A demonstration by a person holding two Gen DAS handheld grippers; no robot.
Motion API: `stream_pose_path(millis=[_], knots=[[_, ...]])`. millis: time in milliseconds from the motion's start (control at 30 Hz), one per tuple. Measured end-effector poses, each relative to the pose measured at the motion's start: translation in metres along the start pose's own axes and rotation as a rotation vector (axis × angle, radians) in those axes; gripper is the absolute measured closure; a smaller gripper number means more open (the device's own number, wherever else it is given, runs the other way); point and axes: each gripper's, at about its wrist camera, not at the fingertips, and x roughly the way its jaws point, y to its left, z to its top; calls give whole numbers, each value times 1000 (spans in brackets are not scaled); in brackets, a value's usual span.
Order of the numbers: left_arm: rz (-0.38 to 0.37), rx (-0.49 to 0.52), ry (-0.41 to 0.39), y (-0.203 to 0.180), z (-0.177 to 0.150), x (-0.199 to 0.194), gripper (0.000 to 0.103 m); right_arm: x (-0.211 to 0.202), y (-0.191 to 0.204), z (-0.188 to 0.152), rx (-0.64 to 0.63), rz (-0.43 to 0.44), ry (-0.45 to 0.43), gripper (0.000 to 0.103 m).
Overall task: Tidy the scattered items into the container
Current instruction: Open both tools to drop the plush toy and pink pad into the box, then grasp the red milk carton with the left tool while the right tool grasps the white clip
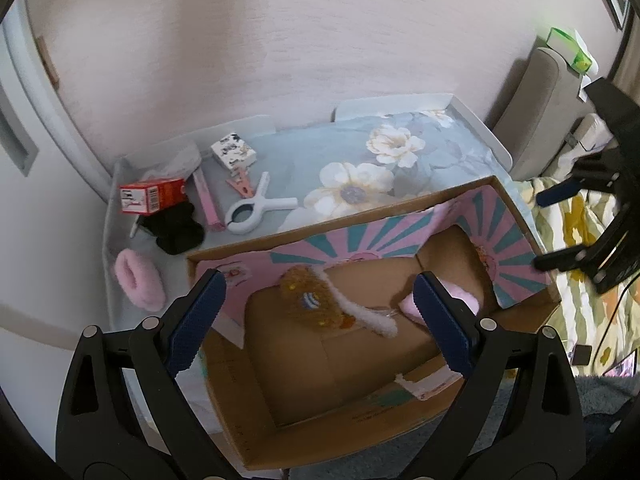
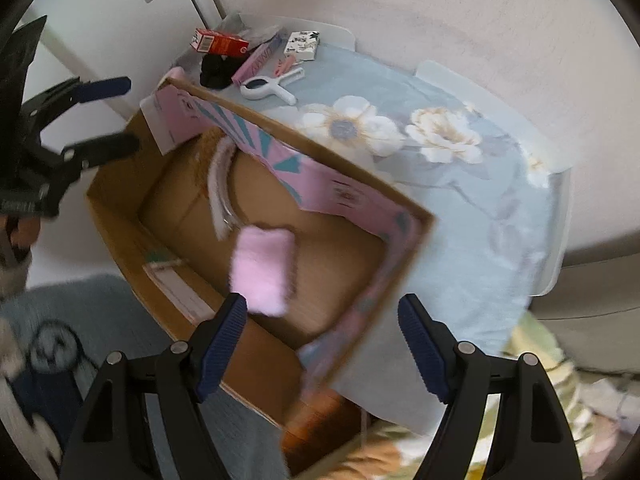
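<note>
Left wrist view: the left claw (image 1: 318,320) is hanging open and empty over the cardboard box (image 1: 516,196), with both blue pads well apart. Inside the box three items are lying: one brown plush item (image 1: 306,302), one white fuzzy band (image 1: 360,312) and one pink fluffy piece (image 1: 466,298), partly hidden behind the right-hand pad. Beyond the box's far edge, seven items are sitting scattered on the floral-covered worktop (image 1: 400,148): one red carton (image 1: 154,196), one black scrunchie (image 1: 178,230), one pink scrunchie (image 1: 138,280), one pink tube (image 1: 208,200), one white clamp (image 1: 256,210), one pink clip (image 1: 240,184) and one white patterned box (image 1: 234,150). Print on the red carton is not legible. The right claw (image 1: 560,228) is showing at the right edge, open and empty. The flowered stretch of the worktop is lying bare.

Right wrist view: the right claw (image 2: 322,344) is standing open above the box's near corner, gripping nothing. The pink fluffy piece (image 2: 262,272) is appearing blurred just beyond its pads, over the box interior. Lettering on the pink tube (image 2: 258,62) is too blurred to read.
</note>
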Motion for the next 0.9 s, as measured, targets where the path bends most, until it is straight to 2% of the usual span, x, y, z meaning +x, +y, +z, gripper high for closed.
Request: stream_pose_path(millis=[167, 300, 467, 600, 700, 800, 900], knots=[[30, -10, -4, 15, 1, -3, 8, -22, -11, -2, -79, -44, 4, 28], [74, -25, -14, 35, 5, -5, 8, -28, -8, 20, -119, -66, -35, 28], [132, -69, -29, 74, 12, -10, 8, -26, 12, 69, -127, 19, -113, 28], [159, -122, -22, 114, 21, -7, 8, -14, 36, 111, -132, 62, -140, 28], [182, -148, -17, 138, 28, -1, 8, -4, 42, 137, -81, 106, -136, 28], [182, -162, -13, 156, 36, 10, 8, 14, 41, 163, 26, 160, -124, 28], [175, -167, 6, 167, 43, 27, 8, 42, 41, 185, 123, 213, -77, 28]])
